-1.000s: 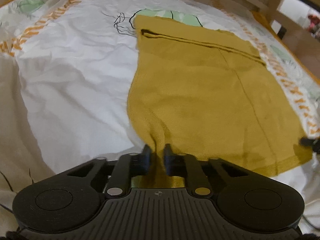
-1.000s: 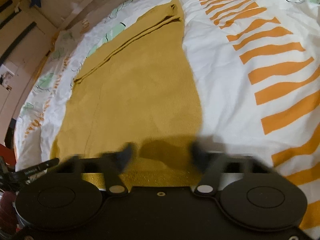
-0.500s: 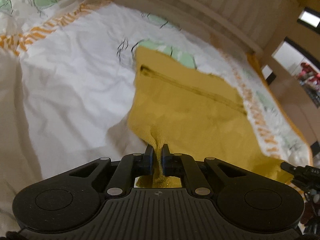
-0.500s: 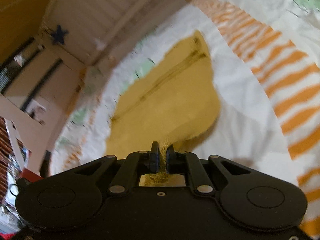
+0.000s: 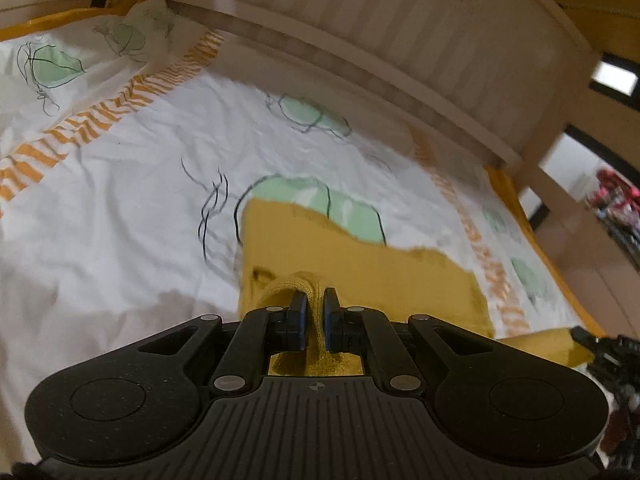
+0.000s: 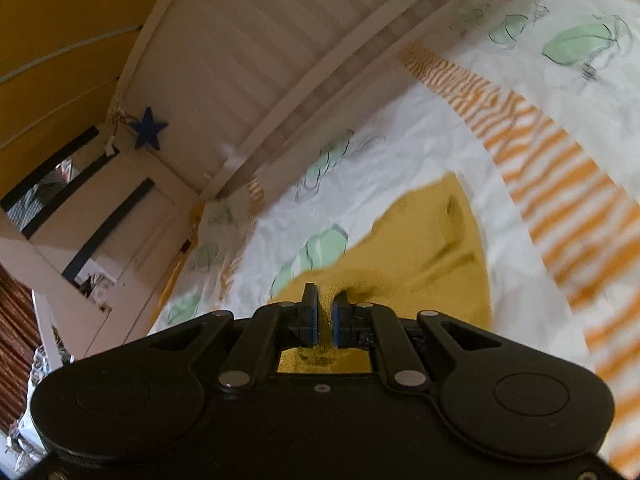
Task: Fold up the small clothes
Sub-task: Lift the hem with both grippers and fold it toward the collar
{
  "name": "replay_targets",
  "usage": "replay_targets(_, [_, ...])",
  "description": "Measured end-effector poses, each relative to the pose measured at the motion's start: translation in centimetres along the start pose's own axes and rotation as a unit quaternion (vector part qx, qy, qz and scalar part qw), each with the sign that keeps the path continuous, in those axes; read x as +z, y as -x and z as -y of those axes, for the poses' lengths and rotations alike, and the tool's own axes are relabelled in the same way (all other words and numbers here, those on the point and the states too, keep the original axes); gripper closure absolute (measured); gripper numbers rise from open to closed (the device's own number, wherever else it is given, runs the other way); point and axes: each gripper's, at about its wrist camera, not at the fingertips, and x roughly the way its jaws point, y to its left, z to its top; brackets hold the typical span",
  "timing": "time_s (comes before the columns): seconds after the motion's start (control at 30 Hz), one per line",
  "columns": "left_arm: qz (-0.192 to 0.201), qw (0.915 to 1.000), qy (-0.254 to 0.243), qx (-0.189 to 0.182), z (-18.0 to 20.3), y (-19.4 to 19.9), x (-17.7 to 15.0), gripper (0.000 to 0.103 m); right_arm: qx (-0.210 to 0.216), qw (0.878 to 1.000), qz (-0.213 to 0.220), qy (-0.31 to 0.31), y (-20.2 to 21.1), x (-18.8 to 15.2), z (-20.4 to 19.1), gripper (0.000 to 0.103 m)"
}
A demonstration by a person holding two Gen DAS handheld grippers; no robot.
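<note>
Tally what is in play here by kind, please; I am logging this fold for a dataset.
Mustard-yellow garments: 1, the yellow knit garment, lying on the bedsheet.
Tongs: 2, the left tongs and the right tongs, each shut on a pinch of the garment's near edge.
Bedsheets: 1.
Blue stars: 1, the star on the white bed frame.
Bed frames: 1.
Total: 6.

Bed [image 5: 120,208] with white sheet, orange stripes, green leaf prints, mustard knit garment [image 5: 360,264] lying on it
</note>
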Motion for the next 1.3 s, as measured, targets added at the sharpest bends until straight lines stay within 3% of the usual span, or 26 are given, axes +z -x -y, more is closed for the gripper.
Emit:
replay_targets(0.3, [0.005, 0.9996, -0.016, 0.023, 0.4, -7.9, 4.8, 0.096, -0.047, 0.999, 0.006, 0.023, -8.3, 4.7, 1.7, 0.088])
replay_targets(0.7, [-0.032, 0.9972, -0.003, 0.068, -1.3, -16.3, 6.3, 0.095, -0.108, 0.994, -0.014, 0.014, -15.5, 6.1, 4.9, 0.088])
replay_targets(0.93, [-0.014, 0.9945, 0.018, 0.102, -2.8, -17.8, 7.2, 0.092, -0.125, 0.992, -0.024, 0.024, -17.0, 6.1, 5.4, 0.084])
replay_targets(1.07, [0.004, 0.9909, 0.005, 0.134, -3.1, -17.7, 8.1, 0.090, -0.128, 0.991, -0.025, 0.022, -17.3, 6.2, 5.7, 0.084])
replay_targets(1.3, [-0.018, 0.9883, -0.022, 0.150, -2.9, -16.9, 7.9, 0.081, -0.135, 0.990, -0.027, 0.021, -17.8, 6.3, 6.0, 0.080])
